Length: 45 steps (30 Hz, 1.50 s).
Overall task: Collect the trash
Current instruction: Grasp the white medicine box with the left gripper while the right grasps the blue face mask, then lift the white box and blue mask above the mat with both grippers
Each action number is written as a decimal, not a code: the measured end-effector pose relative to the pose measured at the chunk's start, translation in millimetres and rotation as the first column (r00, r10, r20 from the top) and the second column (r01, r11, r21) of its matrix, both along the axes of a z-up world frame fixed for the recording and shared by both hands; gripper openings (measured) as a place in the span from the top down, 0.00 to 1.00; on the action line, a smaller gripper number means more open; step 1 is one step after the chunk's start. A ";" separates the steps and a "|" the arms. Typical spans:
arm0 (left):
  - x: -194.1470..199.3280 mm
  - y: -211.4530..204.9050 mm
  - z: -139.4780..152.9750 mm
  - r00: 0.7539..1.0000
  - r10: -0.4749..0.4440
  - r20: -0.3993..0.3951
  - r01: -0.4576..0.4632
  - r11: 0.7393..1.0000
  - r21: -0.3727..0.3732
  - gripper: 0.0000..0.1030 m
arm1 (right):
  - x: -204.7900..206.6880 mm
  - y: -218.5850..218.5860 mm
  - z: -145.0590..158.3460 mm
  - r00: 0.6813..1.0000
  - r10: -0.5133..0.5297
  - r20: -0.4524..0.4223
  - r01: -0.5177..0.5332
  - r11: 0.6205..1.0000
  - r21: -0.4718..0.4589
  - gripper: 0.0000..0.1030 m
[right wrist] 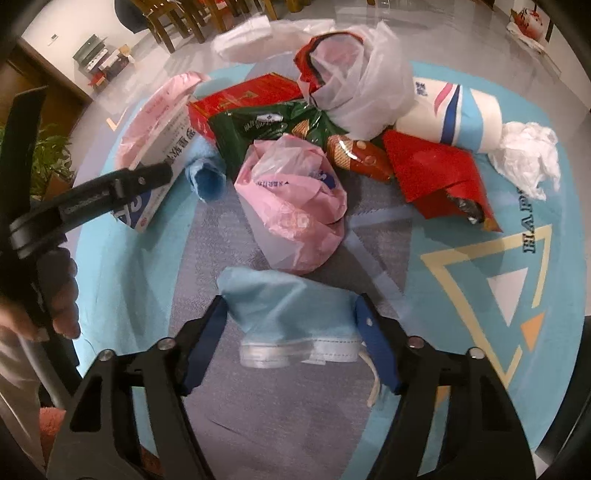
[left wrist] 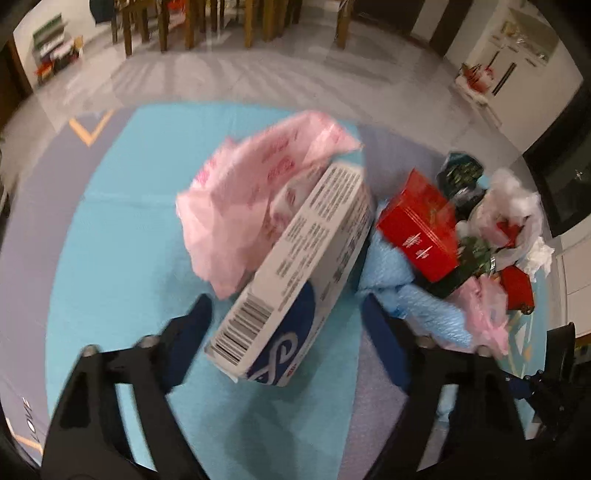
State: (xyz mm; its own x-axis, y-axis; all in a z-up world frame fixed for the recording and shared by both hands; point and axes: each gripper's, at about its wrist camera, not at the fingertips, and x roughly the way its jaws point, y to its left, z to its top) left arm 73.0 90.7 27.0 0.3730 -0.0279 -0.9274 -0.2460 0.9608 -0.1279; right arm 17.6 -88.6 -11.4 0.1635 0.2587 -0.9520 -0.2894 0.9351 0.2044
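A round light-blue and grey floor mat (right wrist: 461, 236) with a yellow triangle motif lies on pale glossy tiles, with wooden chair legs (left wrist: 192, 26) at the far side of the room. On the mat the trash sits in a loose heap. At its left edge a flat white and blue cardboard box (left wrist: 295, 273) with a barcode stands tilted on its edge between the spread blue pads of the left gripper (left wrist: 288, 325); the pads do not touch it. Behind the box lies a crumpled pink plastic bag (left wrist: 251, 199), and to its right a red carton (left wrist: 417, 229). Nearer, apart from the heap, a light-blue disposable face mask (right wrist: 288, 314) lies on the grey part of the mat, and the right gripper (right wrist: 291, 332) brackets it, both pads against its side edges. Beyond the mask sits another pink bag (right wrist: 295, 199), then a green snack wrapper (right wrist: 255, 133), a white plastic bag (right wrist: 362, 85) and a paper roll (right wrist: 454, 110).
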 end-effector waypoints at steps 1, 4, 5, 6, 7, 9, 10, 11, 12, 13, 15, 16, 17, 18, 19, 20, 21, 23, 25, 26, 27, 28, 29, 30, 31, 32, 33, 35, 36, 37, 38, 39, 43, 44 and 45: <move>1.6 1.5 -4.9 1.000 0.011 -0.029 -0.011 1.000 0.010 0.39 | 0.9 3.7 -1.2 1.000 0.004 0.000 -0.004 1.000 -0.006 0.40; 1.1 7.2 -6.3 0.999 0.036 -0.023 -0.036 0.999 -0.029 0.47 | -0.7 10.9 -3.8 1.000 0.014 0.009 -0.014 0.999 -0.041 0.48; 0.6 8.7 -4.6 0.999 0.043 -0.024 -0.044 0.998 -0.050 0.50 | 0.3 11.7 -4.4 1.000 0.016 0.009 -0.016 0.999 -0.046 0.52; 0.4 9.8 -2.6 0.999 0.046 -0.027 -0.048 0.996 -0.075 0.61 | -1.2 10.2 -5.0 1.000 0.019 0.009 -0.019 0.999 -0.051 0.54; -0.9 9.6 0.5 0.999 0.043 -0.029 -0.046 0.992 -0.116 0.69 | -3.5 6.2 -6.0 1.000 0.023 0.009 -0.022 0.998 -0.054 0.58; -2.9 6.0 5.6 0.999 0.026 -0.034 -0.030 0.990 -0.137 0.79 | -4.1 7.7 -3.8 1.000 0.027 0.010 -0.026 0.998 -0.054 0.64; -4.7 3.7 9.0 0.999 0.019 -0.035 -0.023 0.991 -0.128 0.81 | -4.7 7.6 -1.5 1.000 0.028 0.008 -0.027 0.998 -0.052 0.65; -8.3 1.4 13.8 0.999 0.015 -0.035 -0.019 0.993 -0.118 0.81 | -5.5 8.5 0.2 1.000 0.029 0.006 -0.029 0.999 -0.046 0.67; -9.9 -0.6 16.5 0.999 0.012 -0.034 -0.016 0.992 -0.125 0.81 | -5.4 8.9 3.0 1.000 0.031 0.003 -0.031 0.999 -0.036 0.68; -12.7 -1.3 19.4 0.999 0.014 -0.037 -0.019 0.990 -0.138 0.81 | -6.0 10.3 3.8 0.999 0.034 0.002 -0.034 0.999 -0.033 0.70; -19.9 2.7 26.1 0.999 0.026 -0.046 -0.033 0.985 -0.170 0.81 | -7.2 12.2 6.6 0.999 0.037 0.004 -0.037 0.999 -0.030 0.70; -23.5 3.6 31.9 0.999 0.027 -0.046 -0.035 0.983 -0.182 0.81 | -6.3 11.9 8.3 0.999 0.034 0.004 -0.034 0.999 -0.027 0.70; -28.1 3.7 39.2 0.999 0.027 -0.040 -0.035 0.979 -0.203 0.81 | -5.7 11.4 9.7 0.999 0.032 0.003 -0.032 0.999 -0.024 0.70; -34.5 0.5 43.8 0.999 0.031 -0.032 -0.037 0.976 -0.216 0.81 | -5.6 11.1 11.1 1.000 0.027 0.003 -0.027 0.999 -0.019 0.70; -39.3 0.2 49.5 0.999 0.036 -0.024 -0.041 0.972 -0.231 0.81 | -5.4 10.4 12.4 1.000 0.020 0.005 -0.020 1.000 -0.015 0.70; -48.4 -2.8 59.1 0.999 0.041 -0.010 -0.043 0.967 -0.251 0.81 | -6.7 10.0 14.5 1.000 0.014 0.007 -0.014 1.000 -0.012 0.70; -51.6 -3.9 65.5 0.999 0.044 0.003 -0.042 0.965 -0.257 0.81 | -5.0 9.5 16.4 1.000 0.011 0.010 -0.011 1.000 -0.009 0.70; -59.7 -7.4 81.7 0.998 0.042 0.048 -0.029 0.970 -0.242 0.81 | -5.6 6.5 21.5 1.000 0.010 0.023 -0.010 1.000 0.002 0.70; -66.3 -12.6 94.9 0.995 0.033 0.090 -0.014 0.979 -0.205 0.81 | -10.9 -3.2 28.0 0.999 0.014 0.041 -0.014 1.000 0.013 0.70; -72.0 -14.8 102.4 0.993 0.031 0.112 -0.009 0.981 -0.191 0.81 | -12.6 -3.2 31.8 0.998 0.016 0.055 -0.017 1.000 0.015 0.70; -76.0 -15.2 107.3 0.992 0.029 0.123 -0.005 0.983 -0.186 0.81 | -14.3 -4.1 34.2 0.998 0.015 0.062 -0.016 1.000 0.016 0.70; -79.6 -19.3 111.7 0.991 0.026 0.132 -0.002 0.983 -0.184 0.81 | -14.8 -6.3 37.4 0.998 0.010 0.068 -0.012 1.000 0.020 0.71; -83.4 -23.5 115.9 0.990 0.022 0.138 0.004 0.984 -0.180 0.81 | -15.8 -8.0 39.6 0.997 0.003 0.073 -0.005 1.000 0.027 0.71; -87.0 -28.5 120.6 0.989 0.016 0.146 0.009 0.986 -0.165 0.81 | -16.3 -12.2 42.6 0.997 -0.010 0.078 0.007 0.999 0.038 0.71; -90.4 -32.1 124.5 0.987 0.011 0.159 0.013 0.989 -0.150 0.81 | -17.3 -12.8 45.0 0.996 -0.025 0.083 0.021 0.999 0.045 0.71; -94.9 -38.6 131.8 0.983 -0.002 0.183 0.024 0.993 -0.117 0.81 | -17.9 -13.6 48.2 0.995 -0.040 0.094 0.035 0.998 0.050 0.71; -98.0 -44.7 137.6 0.979 -0.015 0.203 0.034 0.995 -0.091 0.81 | -19.0 -15.3 52.3 0.992 -0.053 0.114 0.047 0.998 0.049 0.71; -105.1 -50.4 146.4 0.971 -0.029 0.237 0.050 0.995 -0.083 0.81 | -20.8 -16.8 58.8 0.987 -0.065 0.148 0.060 0.997 0.038 0.71; -106.9 -52.3 147.8 0.969 -0.028 0.244 0.052 0.994 -0.093 0.81 | -22.0 -16.0 61.4 0.984 -0.062 0.166 0.059 0.998 0.026 0.71; -107.4 -53.8 146.4 0.969 -0.022 0.247 0.050 0.993 -0.108 0.81 | -20.3 -20.1 64.7 0.982 -0.058 0.182 0.056 0.998 0.015 0.71; -108.8 -53.6 145.0 0.969 -0.014 0.245 0.048 0.990 -0.133 0.81 | -21.1 -21.2 66.6 0.978 -0.055 0.202 0.056 0.998 0.003 0.71; -109.9 -52.7 143.0 0.972 -0.005 0.236 0.045 0.985 -0.165 0.81 | -21.4 -22.0 68.7 0.973 -0.054 0.223 0.059 0.998 -0.014 0.71; -116.6 -50.4 142.6 0.970 0.029 0.242 0.032 0.970 -0.242 0.81 | -23.5 -31.7 76.0 0.962 -0.075 0.262 0.087 0.996 -0.035 0.70; -119.7 -50.1 146.3 0.965 0.033 0.260 0.031 0.970 -0.239 0.81 | -24.4 -34.0 78.1 0.958 -0.083 0.275 0.097 0.995 -0.039 0.70; -121.4 -51.1 148.3 0.963 0.032 0.269 0.032 0.972 -0.232 0.81 | -24.6 -38.1 80.2 0.956 -0.087 0.282 0.102 0.994 -0.038 0.70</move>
